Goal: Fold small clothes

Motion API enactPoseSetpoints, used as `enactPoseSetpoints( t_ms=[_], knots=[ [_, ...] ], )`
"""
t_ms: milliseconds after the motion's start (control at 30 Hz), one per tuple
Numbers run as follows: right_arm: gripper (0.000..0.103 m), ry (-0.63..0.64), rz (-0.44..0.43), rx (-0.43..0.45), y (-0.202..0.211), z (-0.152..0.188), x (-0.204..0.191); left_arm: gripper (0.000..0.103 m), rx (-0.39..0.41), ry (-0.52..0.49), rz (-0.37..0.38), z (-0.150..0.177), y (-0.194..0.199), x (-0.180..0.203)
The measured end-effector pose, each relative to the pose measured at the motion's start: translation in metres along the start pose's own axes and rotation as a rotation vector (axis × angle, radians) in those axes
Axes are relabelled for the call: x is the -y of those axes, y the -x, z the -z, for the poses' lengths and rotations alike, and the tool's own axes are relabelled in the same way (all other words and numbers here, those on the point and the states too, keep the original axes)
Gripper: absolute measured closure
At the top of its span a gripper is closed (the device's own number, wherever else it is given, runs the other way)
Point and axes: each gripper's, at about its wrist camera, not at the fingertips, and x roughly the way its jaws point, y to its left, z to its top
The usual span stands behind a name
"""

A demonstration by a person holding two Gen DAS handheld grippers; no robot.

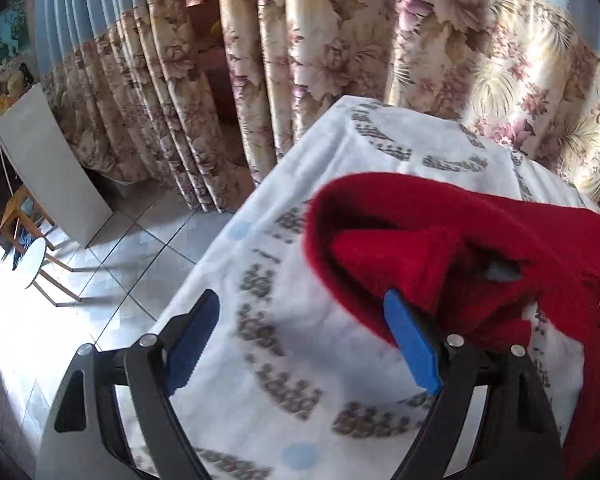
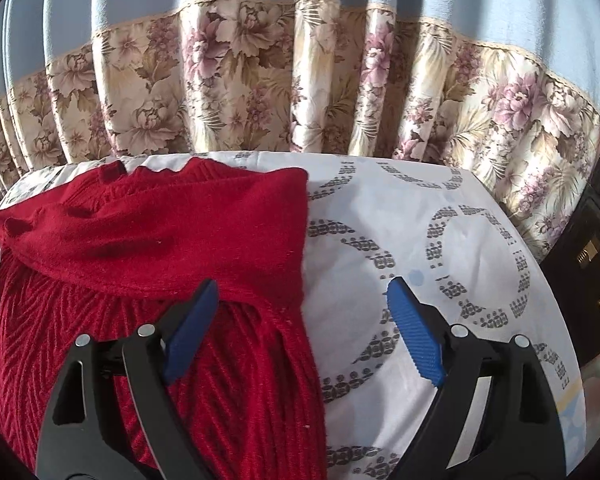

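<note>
A red knit sweater (image 2: 148,240) lies on the table's white cloth with grey rings (image 2: 440,240), its smooth upper part folded over the ribbed body. My right gripper (image 2: 303,284) hovers open over the sweater's right edge, its left pad above the knit and its right pad above bare cloth. In the left wrist view the sweater (image 1: 480,240) sits at the right, with a rolled fold facing me. My left gripper (image 1: 300,298) is open over the cloth (image 1: 292,360); its right fingertip is at the fold's lower edge, and nothing lies between the pads.
Floral curtains (image 2: 300,92) hang right behind the table. Left of the table the tiled floor (image 1: 132,264) drops away, with a grey board (image 1: 52,164) leaning on the curtain and a small round stool (image 1: 36,264). A dark cabinet (image 2: 596,260) stands at the right.
</note>
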Motion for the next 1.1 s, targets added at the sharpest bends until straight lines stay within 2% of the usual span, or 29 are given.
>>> enactPoseSetpoints(
  t_ms=[167, 233, 300, 333, 533, 667, 767, 967, 1100],
  knots=[
    [0.016, 0.005, 0.007, 0.003, -0.001, -0.002, -0.002, 0.022, 0.002, 0.014, 0.045, -0.013, -0.001, 0.009],
    [0.016, -0.005, 0.007, 0.004, -0.001, -0.002, 0.0, 0.042, 0.002, 0.007, 0.082, -0.013, 0.0, 0.012],
    [0.016, -0.01, 0.006, 0.003, -0.002, -0.002, 0.001, 0.087, -0.003, 0.01, 0.123, -0.013, -0.001, 0.013],
    [0.016, -0.01, 0.006, 0.003, -0.002, -0.001, 0.002, 0.096, -0.013, 0.007, 0.132, -0.012, 0.0, 0.014],
    [0.016, -0.015, -0.004, 0.002, -0.001, 0.003, 0.005, 0.097, -0.013, 0.016, 0.166, -0.009, 0.021, -0.004],
    [0.016, -0.022, -0.012, 0.0, -0.002, 0.005, 0.007, 0.102, 0.009, -0.008, 0.136, -0.009, 0.037, -0.016],
    [0.016, -0.04, -0.026, 0.0, -0.002, 0.007, 0.008, 0.103, -0.002, 0.03, 0.153, -0.014, 0.041, -0.026],
    [0.016, -0.039, -0.043, 0.001, 0.001, 0.009, 0.004, 0.1, -0.065, -0.012, 0.181, -0.006, 0.031, -0.006],
    [0.016, -0.043, -0.039, -0.001, 0.002, 0.011, 0.008, 0.1, -0.096, 0.011, 0.193, 0.005, 0.017, 0.005]
  ],
)
